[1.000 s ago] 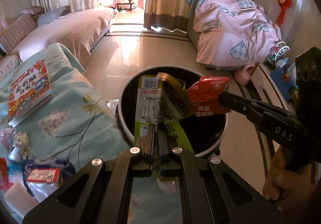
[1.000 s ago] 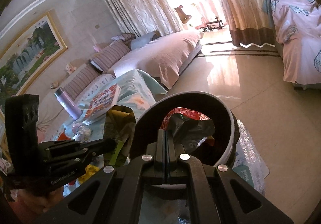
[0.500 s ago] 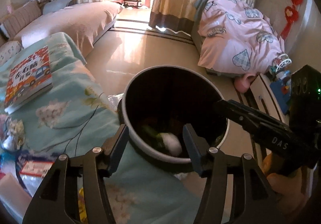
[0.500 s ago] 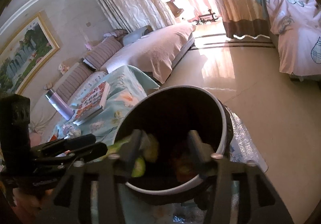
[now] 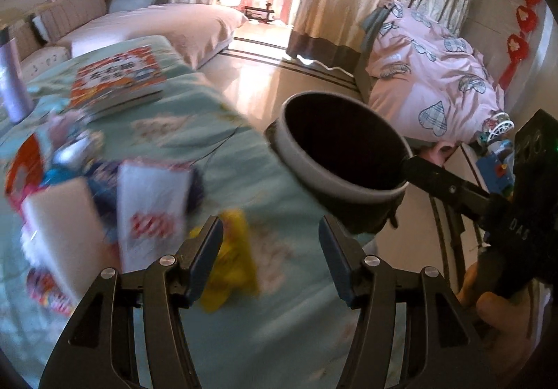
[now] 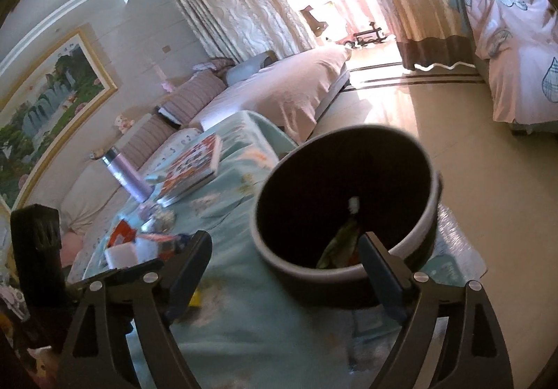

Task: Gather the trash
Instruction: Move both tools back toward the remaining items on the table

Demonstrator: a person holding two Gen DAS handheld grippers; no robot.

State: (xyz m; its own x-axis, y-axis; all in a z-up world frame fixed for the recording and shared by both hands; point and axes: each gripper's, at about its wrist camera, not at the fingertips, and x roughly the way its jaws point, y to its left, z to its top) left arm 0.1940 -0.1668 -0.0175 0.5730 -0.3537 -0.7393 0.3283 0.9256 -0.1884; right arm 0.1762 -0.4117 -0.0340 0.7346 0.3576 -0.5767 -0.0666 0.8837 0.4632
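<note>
A round grey trash bin (image 5: 314,179) with a dark inside stands on the floor beside the table with the teal flowered cloth (image 5: 226,158); it also shows in the right wrist view (image 6: 429,211), with wrappers (image 6: 340,246) at its bottom. My left gripper (image 5: 270,256) is open and empty above the cloth, left of the bin. A yellow wrapper (image 5: 230,267) lies just ahead of it. More blurred packets (image 5: 150,207) lie at the left. My right gripper (image 6: 284,258) is open and empty at the bin's near rim.
A picture book (image 5: 115,78) and a purple flask (image 6: 127,176) sit further back on the table. A sofa (image 6: 279,92) stands behind, a pink-quilted chair (image 5: 436,82) at the right. Shiny floor (image 6: 470,151) lies beyond the bin.
Both grippers opened and dropped their wrappers into the bin. The left gripper then swung left over the table towards the remaining packets; the right drew back a little.
</note>
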